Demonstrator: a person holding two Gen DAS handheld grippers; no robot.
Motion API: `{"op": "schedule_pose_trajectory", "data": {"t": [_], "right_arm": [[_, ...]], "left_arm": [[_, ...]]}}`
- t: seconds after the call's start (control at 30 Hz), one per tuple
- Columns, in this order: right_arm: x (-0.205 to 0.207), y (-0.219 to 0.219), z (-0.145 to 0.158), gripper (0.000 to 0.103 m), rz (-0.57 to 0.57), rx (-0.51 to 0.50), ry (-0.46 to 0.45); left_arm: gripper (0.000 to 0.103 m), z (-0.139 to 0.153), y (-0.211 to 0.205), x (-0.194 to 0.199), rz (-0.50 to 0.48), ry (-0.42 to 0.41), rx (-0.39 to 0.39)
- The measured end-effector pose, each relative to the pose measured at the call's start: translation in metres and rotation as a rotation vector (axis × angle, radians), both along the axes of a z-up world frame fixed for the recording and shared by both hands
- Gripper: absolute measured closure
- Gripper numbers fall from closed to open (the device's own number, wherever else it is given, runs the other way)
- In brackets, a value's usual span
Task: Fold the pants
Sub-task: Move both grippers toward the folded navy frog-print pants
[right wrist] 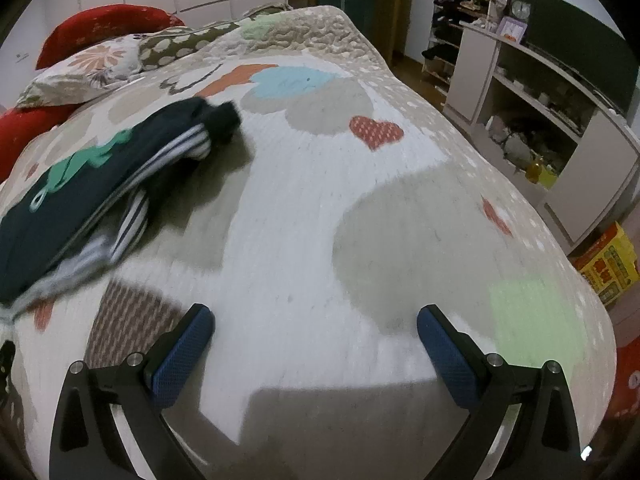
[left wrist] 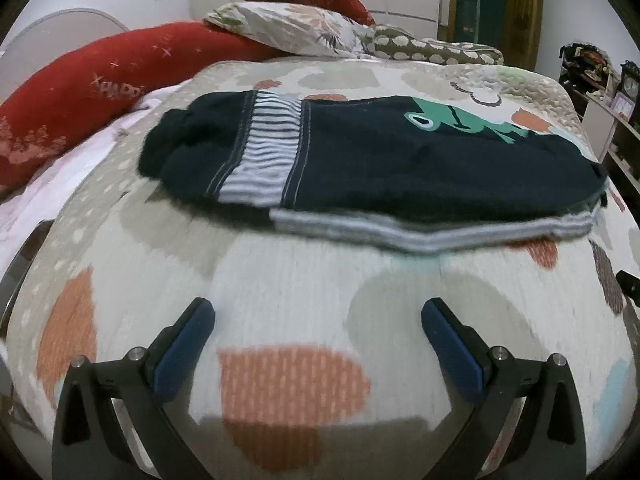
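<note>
Dark navy pants [left wrist: 360,160] with a green print, striped bands and a grey waistband lie folded on the patterned quilt [left wrist: 280,292] of a bed. My left gripper [left wrist: 318,312] is open and empty, hovering over the quilt just in front of the pants' grey edge. In the right wrist view the pants [right wrist: 80,200] lie at the left. My right gripper [right wrist: 316,318] is open and empty over bare quilt [right wrist: 304,208], to the right of the pants and apart from them.
Red pillows [left wrist: 100,92] and patterned pillows [left wrist: 296,32] lie at the head of the bed. A white shelf unit [right wrist: 532,116] with clutter and a yellow box [right wrist: 608,264] stand right of the bed. The bed's right edge [right wrist: 560,240] drops off near them.
</note>
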State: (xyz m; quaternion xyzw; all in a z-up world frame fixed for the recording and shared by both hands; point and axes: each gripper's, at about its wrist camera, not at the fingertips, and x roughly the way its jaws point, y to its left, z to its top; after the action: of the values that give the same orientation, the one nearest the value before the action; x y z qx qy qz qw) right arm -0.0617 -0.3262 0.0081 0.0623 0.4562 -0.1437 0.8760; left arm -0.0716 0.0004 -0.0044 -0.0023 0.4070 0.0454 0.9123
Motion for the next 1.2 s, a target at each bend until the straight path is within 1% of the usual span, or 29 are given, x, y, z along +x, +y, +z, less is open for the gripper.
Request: {"op": "schedule_pose_trajectory", "data": {"t": [0.07,0.2,0.3,0.43,0.5,0.6,0.73,0.8,0.93,1.03,1.2], "right_arm": [[-0.015,0.005,0.001,0.001,0.005,-0.006,-0.015],[-0.032,0.005,0.003,0.001,0.024,0.018,-0.03],[-0.037,0.007,0.003,0.001,0.047,0.006,-0.018],[-0.038,0.01,0.006,0.001,0.046,-0.022,0.013],[-0.036,0.016,0.01,0.001,0.036,-0.022,0.027],[-0.042,0.029,0.016,0.001,0.072,0.002,0.009],[-0.05,0.045,0.021,0.001,0.116,0.068,-0.027],[-0.052,0.056,0.025,0.001,0.145,0.084,-0.048],[-0.06,0.078,0.035,0.001,0.192,0.074,-0.104],[-0.064,0.088,0.041,0.001,0.21,0.037,-0.135],[-0.064,0.093,0.043,0.001,0.239,0.015,-0.136]], "left_arm": [[0.0,0.0,-0.002,-0.013,0.008,-0.019,0.019],[0.0,0.005,-0.004,-0.035,0.021,-0.014,0.039],[0.0,0.009,-0.006,-0.046,0.02,0.009,0.052],[0.0,0.014,-0.013,-0.054,0.013,0.028,0.069],[0.0,0.017,-0.014,-0.056,0.005,0.036,0.064],[0.0,0.021,-0.014,-0.06,0.0,0.047,0.048],[0.0,0.032,-0.016,-0.065,-0.008,0.026,0.037],[0.0,0.037,-0.016,-0.068,-0.014,0.015,0.03],[0.0,0.046,-0.015,-0.072,-0.023,-0.001,0.01],[0.0,0.051,-0.015,-0.075,-0.026,-0.011,0.004],[0.0,0.051,-0.015,-0.074,-0.031,-0.004,-0.01]]}}
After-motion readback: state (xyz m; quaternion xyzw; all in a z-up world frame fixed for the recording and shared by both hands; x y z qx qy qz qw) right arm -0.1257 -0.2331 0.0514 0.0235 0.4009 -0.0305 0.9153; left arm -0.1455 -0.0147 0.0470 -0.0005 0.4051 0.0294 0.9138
